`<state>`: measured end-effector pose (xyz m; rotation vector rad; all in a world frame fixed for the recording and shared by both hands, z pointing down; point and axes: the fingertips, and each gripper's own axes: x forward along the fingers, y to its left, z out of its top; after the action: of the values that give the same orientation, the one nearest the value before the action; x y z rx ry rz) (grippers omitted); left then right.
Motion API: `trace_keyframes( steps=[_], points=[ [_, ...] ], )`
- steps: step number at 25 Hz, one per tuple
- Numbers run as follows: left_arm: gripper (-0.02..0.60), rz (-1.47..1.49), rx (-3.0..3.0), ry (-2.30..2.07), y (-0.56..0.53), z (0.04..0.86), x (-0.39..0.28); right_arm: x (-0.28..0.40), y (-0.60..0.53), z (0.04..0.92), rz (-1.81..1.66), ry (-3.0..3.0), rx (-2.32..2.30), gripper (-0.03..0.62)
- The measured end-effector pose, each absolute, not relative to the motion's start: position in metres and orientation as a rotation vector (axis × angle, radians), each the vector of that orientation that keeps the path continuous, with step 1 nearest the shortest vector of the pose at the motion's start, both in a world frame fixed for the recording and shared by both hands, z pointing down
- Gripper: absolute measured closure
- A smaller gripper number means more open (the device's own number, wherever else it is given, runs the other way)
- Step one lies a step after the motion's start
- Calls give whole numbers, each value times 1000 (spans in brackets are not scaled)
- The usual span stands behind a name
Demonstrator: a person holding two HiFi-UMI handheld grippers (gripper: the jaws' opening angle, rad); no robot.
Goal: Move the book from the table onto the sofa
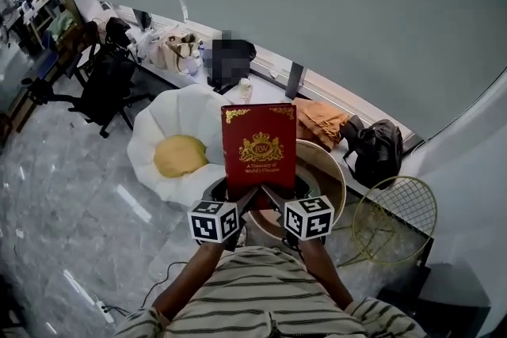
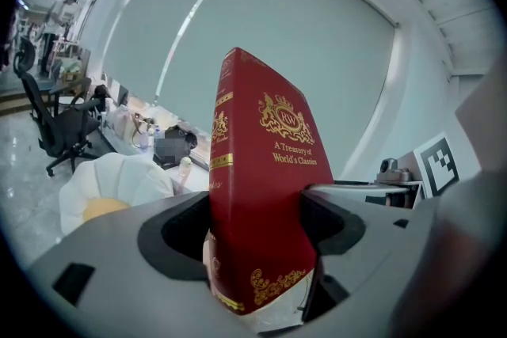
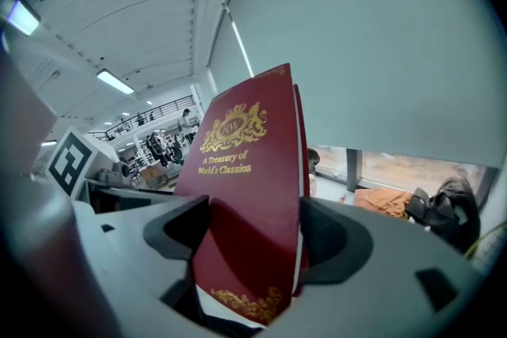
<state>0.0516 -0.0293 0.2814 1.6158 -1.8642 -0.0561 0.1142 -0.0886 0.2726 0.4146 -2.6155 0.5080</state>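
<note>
Head view: book (image 1: 258, 142) upright in the air, long axis vertical, held clear of the round table (image 1: 337, 162)
Left gripper (image 2: 257, 203): clenched on the book's bottom edge, spine side
Right gripper (image 3: 253, 208): clenched on the bottom edge, page side
Sofa (image 1: 154, 123): left of the book and lower — left gripper nearer, so the carry likely swings left and down

The book (image 1: 258, 145) has a smooth red cover with a faint sheen and shiny gilt stamping. The left gripper (image 2: 257, 229) and right gripper (image 3: 249, 237) look like matt grey plastic. The floor (image 1: 71, 194) is glossy marbled stone. The sofa (image 1: 170, 119) is soft white cloth with a matt yellow centre.
</note>
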Motion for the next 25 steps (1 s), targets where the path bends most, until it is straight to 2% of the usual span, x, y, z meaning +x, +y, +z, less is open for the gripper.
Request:
trace_keyframes(
  steps=[15, 25],
  points=[
    [224, -209, 1227, -2150, 85, 290, -17, 19, 6, 282, 392, -2608, -90, 220],
    [224, -302, 1041, -2262, 154, 295, -86, -64, 71, 287, 328, -2584, -314, 220]
  ],
)
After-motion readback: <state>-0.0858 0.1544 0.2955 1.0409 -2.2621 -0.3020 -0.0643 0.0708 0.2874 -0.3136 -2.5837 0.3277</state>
